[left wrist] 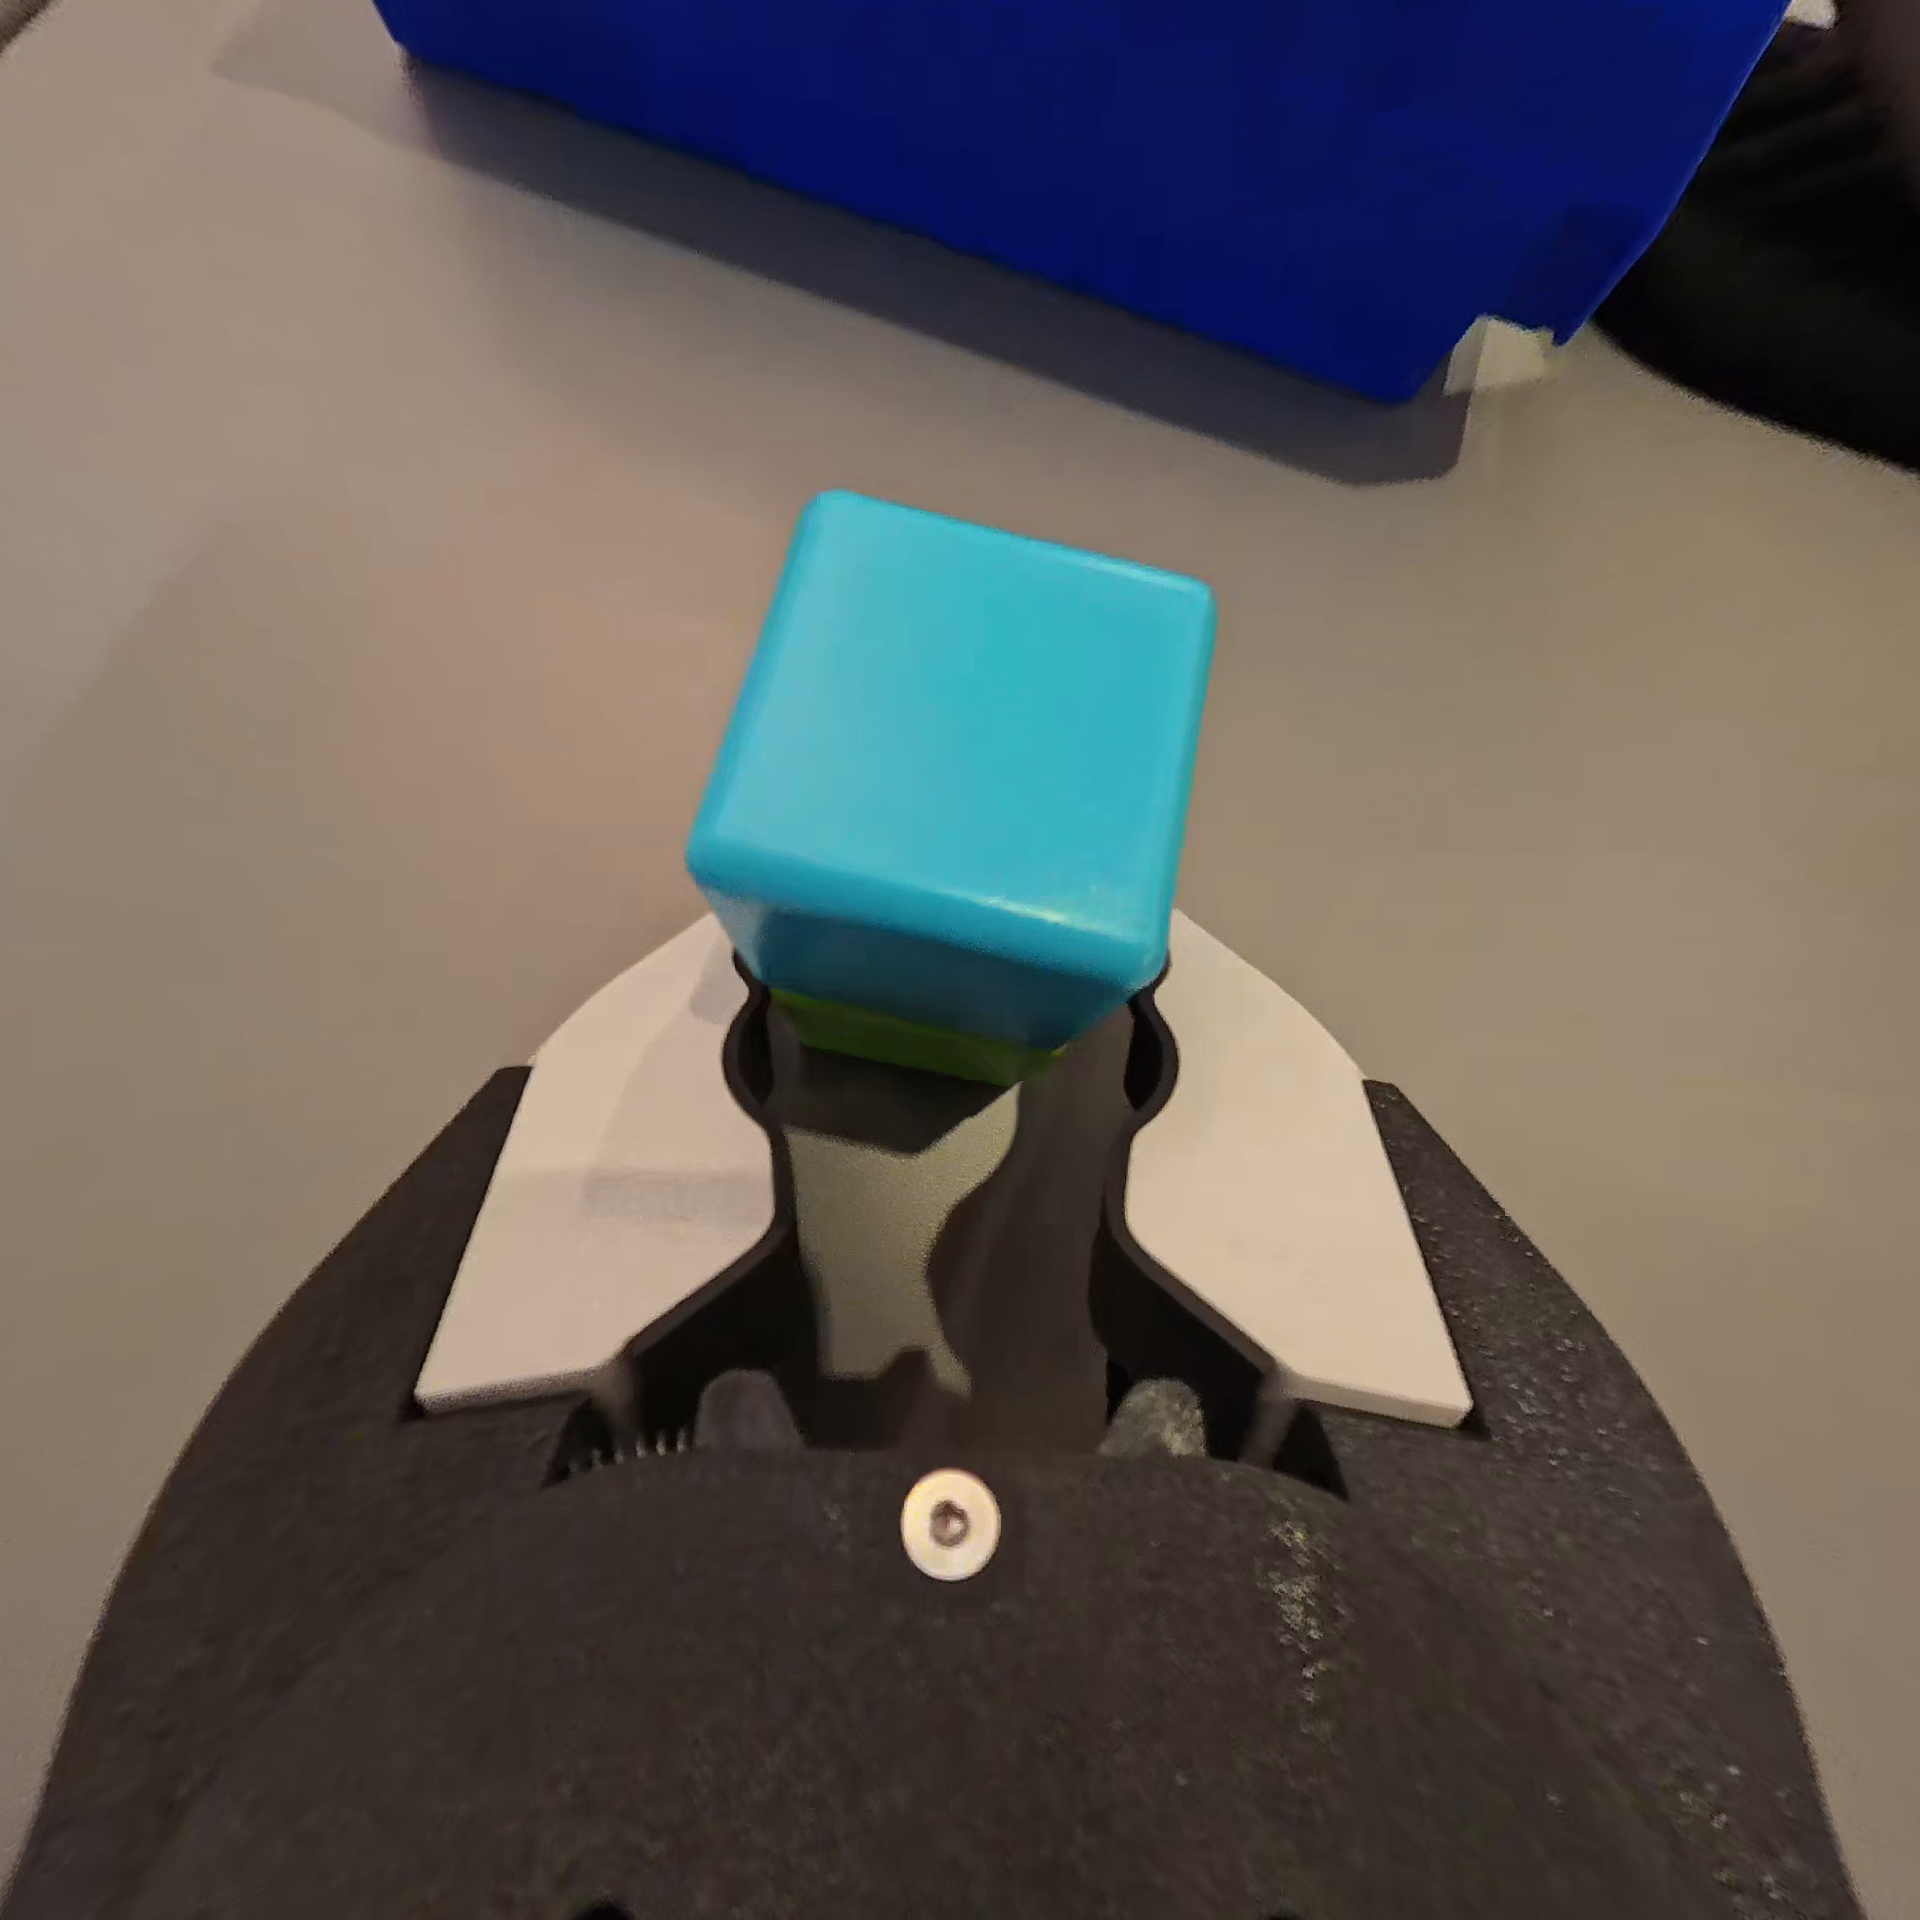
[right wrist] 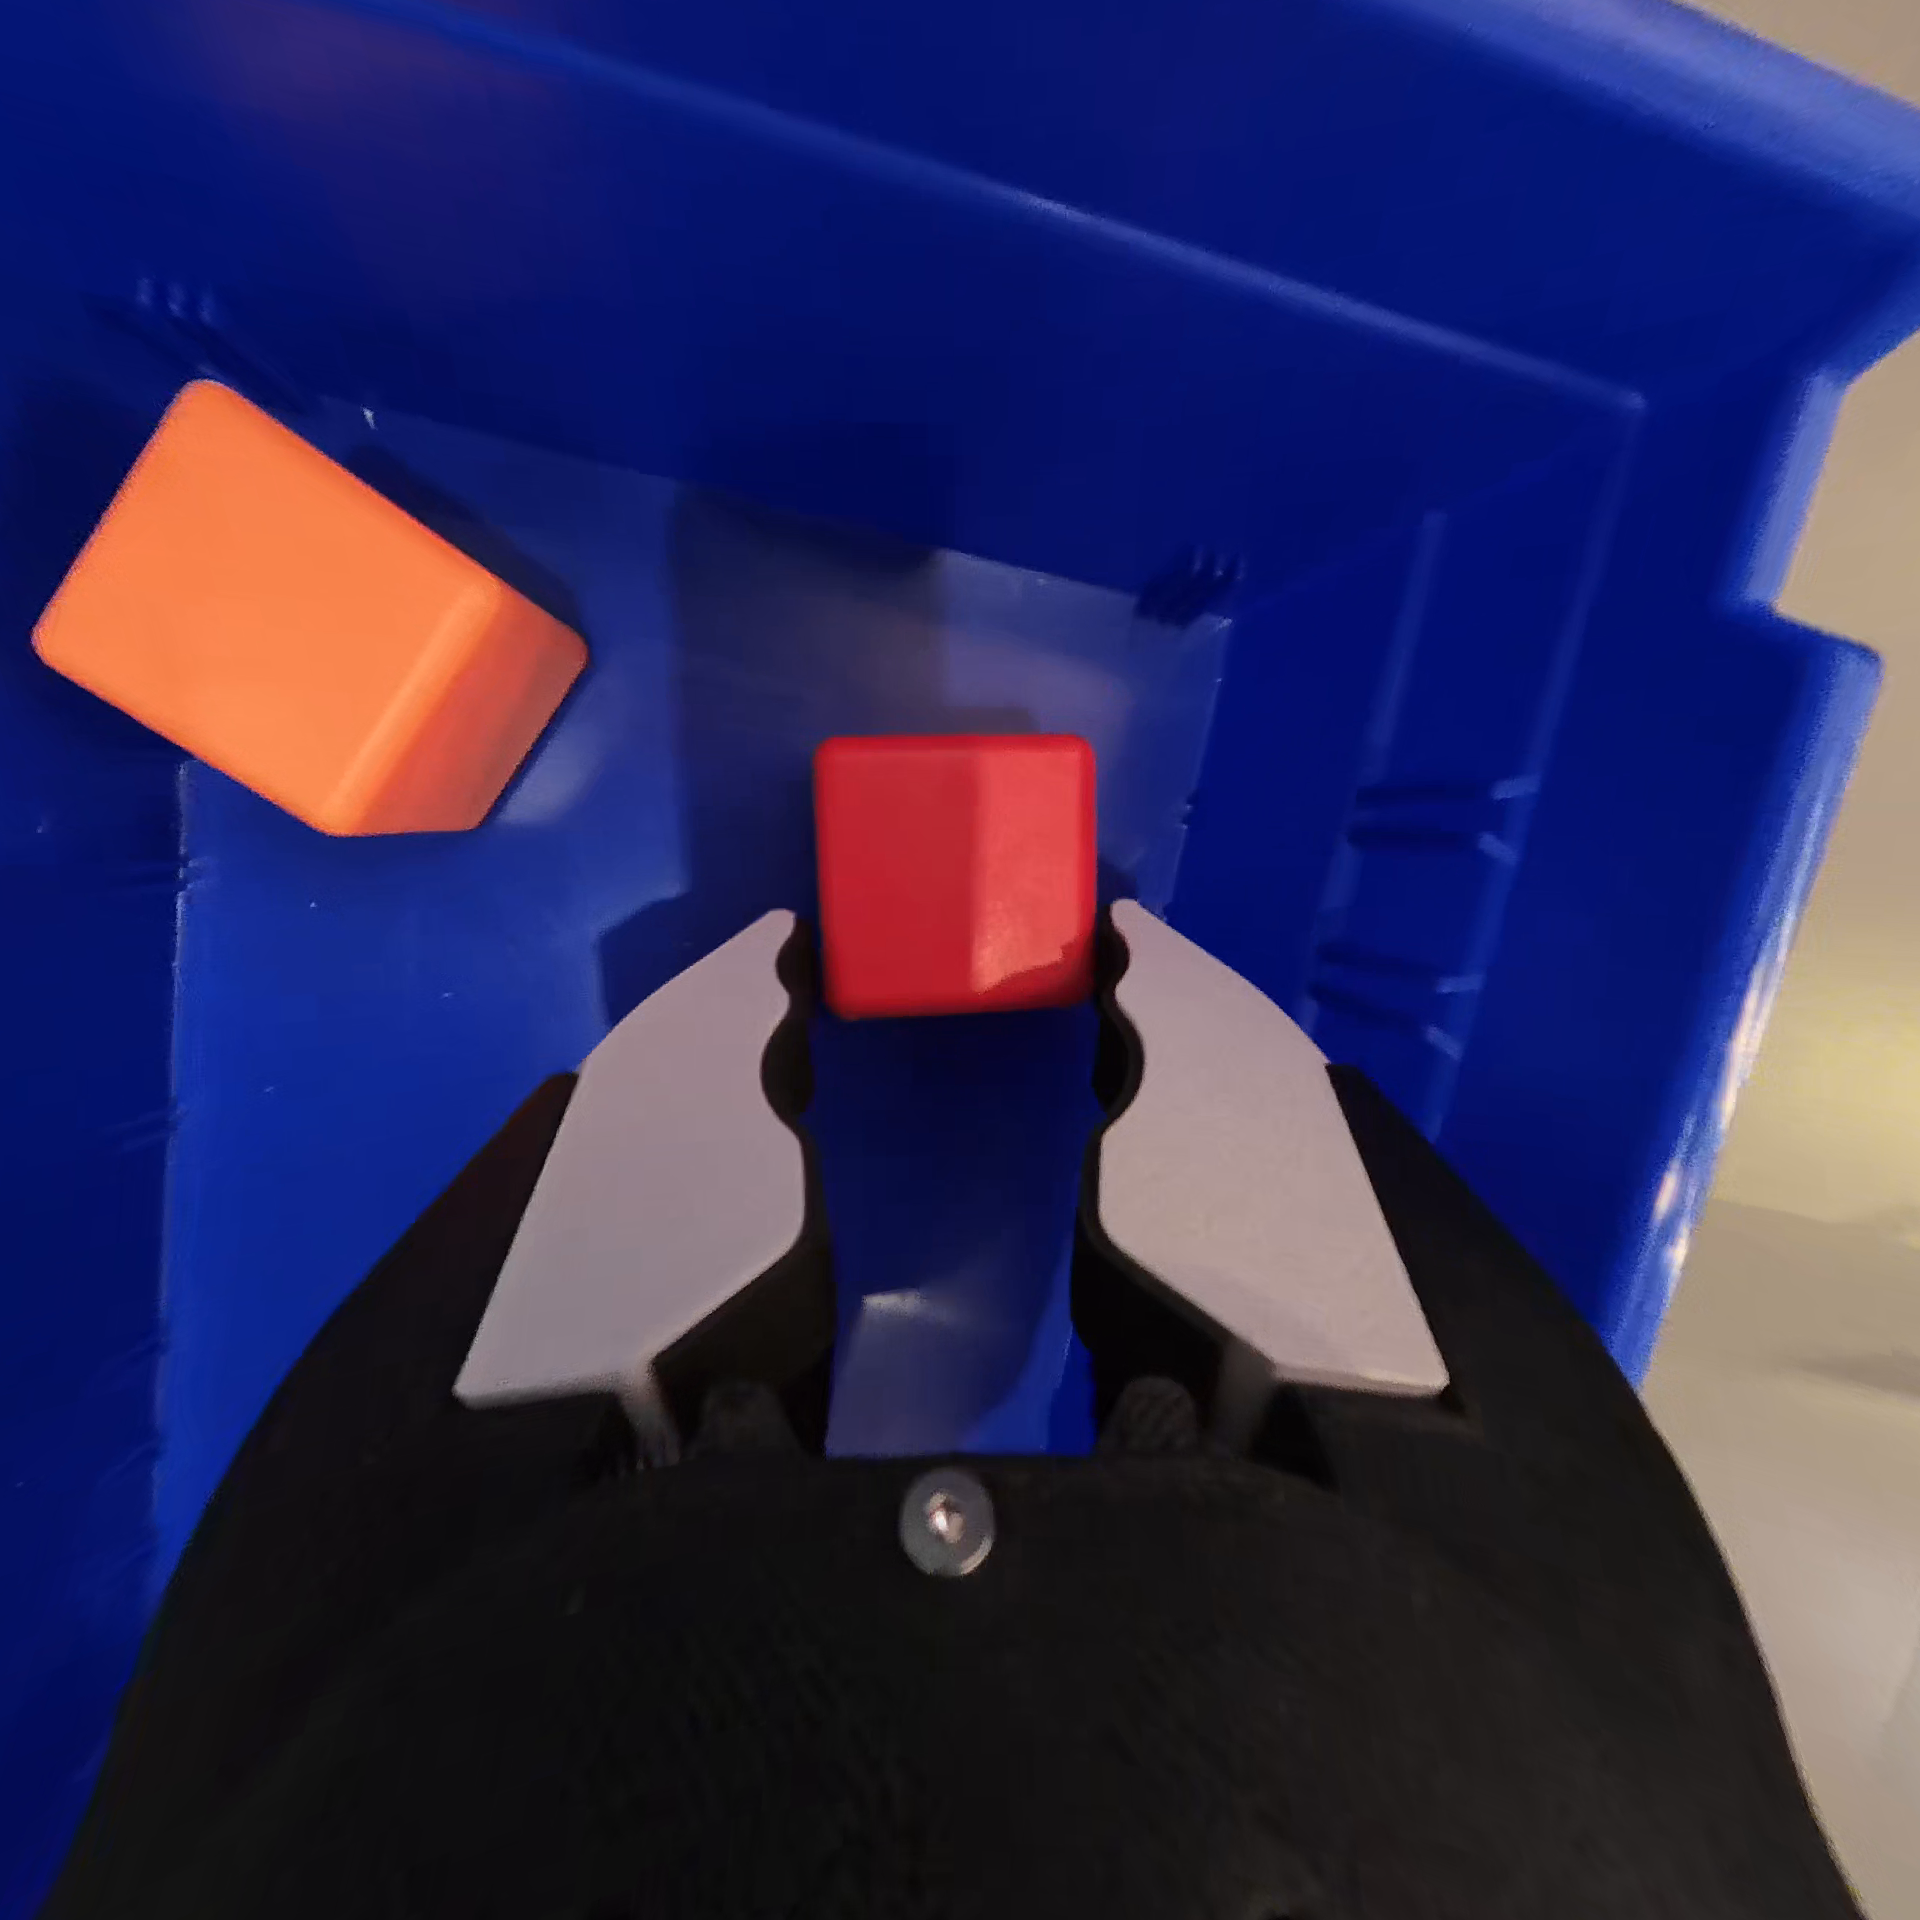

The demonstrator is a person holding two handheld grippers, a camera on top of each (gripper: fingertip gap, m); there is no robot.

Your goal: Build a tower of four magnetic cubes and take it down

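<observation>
In the left wrist view a teal cube [left wrist: 966, 748] sits on top of a green cube [left wrist: 914, 1044], of which only a strip shows. My left gripper [left wrist: 940, 977] is shut around the lower part of the teal cube, above the grey table [left wrist: 312, 623]. The teal cube's top hides the fingertips. In the right wrist view my right gripper [right wrist: 951, 935] is inside the blue bin [right wrist: 1039, 312], shut on a red cube [right wrist: 951, 873] held between its fingertips. An orange cube [right wrist: 301, 613] lies tilted on the bin floor to the left.
The blue bin [left wrist: 1039, 156] stands on the table beyond the teal and green stack. A dark object [left wrist: 1818, 312] lies at the far right. The bin's right wall [right wrist: 1558, 831] is close to my right gripper. Tip to tip, the grippers are about 35 centimeters apart.
</observation>
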